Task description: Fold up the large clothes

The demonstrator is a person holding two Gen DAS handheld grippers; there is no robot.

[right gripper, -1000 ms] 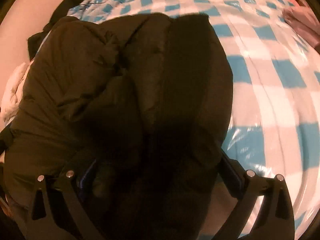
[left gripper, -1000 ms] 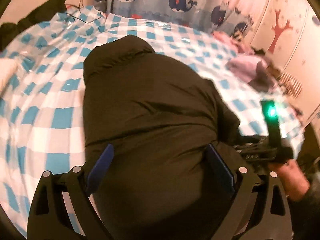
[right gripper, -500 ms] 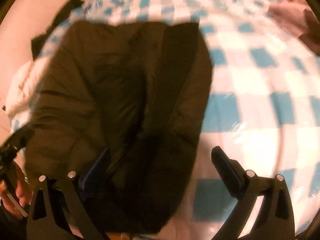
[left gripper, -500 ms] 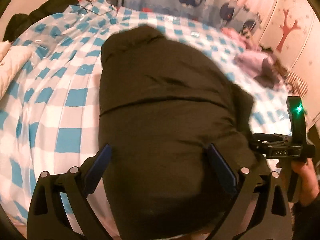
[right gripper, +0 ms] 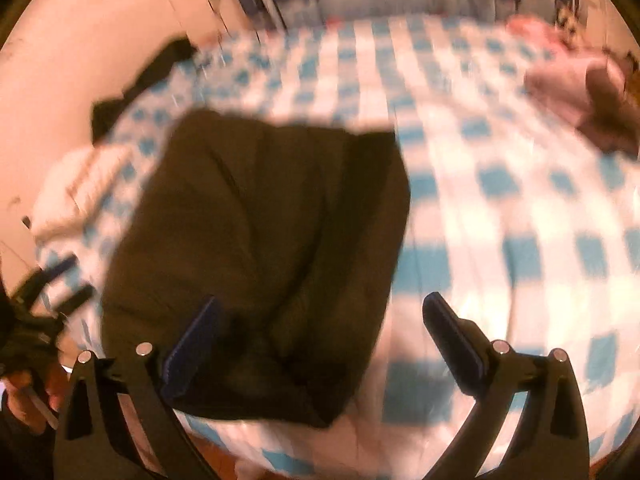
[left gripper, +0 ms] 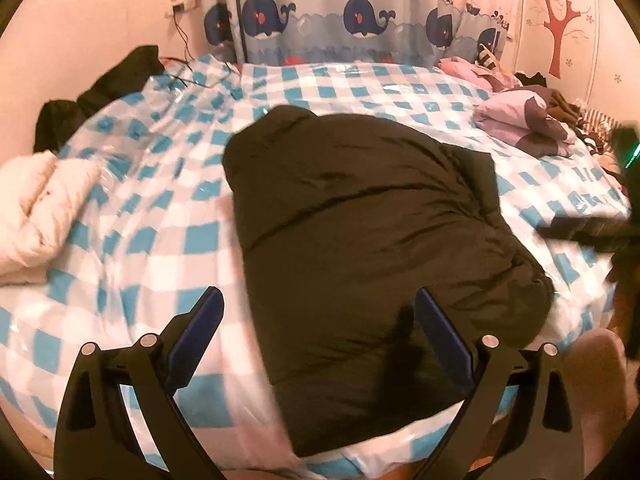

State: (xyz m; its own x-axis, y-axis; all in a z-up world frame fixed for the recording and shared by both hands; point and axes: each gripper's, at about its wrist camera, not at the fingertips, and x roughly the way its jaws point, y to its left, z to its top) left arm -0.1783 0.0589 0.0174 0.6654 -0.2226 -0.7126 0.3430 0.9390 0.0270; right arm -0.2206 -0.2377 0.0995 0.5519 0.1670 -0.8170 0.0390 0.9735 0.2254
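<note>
1. Bed (left gripper: 168,248): a blue-and-white checked cover under clear plastic is filling both views and carrying every garment in sight.
2. Black jacket (left gripper: 372,240): the task's garment is lying folded into a thick, roughly rectangular bundle on the near half of the bed, its near edge reaching the mattress edge; in the right wrist view the jacket (right gripper: 264,248) is showing the same compact shape, though blurred.
3. White garment (left gripper: 36,216): it is resting at the left edge of the bed, well apart from the jacket; a lilac garment (left gripper: 520,120) is sitting near the far right corner.
4. Left claw (left gripper: 316,328): its jaws are standing wide apart, holding nothing, above the jacket's near left side.
5. Right claw (right gripper: 320,340): its jaws are likewise spread and empty, above the jacket's near right corner.
6. Step in hand, as a judgement: the folding of this jacket is looking finished and released. The next move is probably calling for either pressing the puffy bundle flat or setting it aside and reaching for another garment.
</note>
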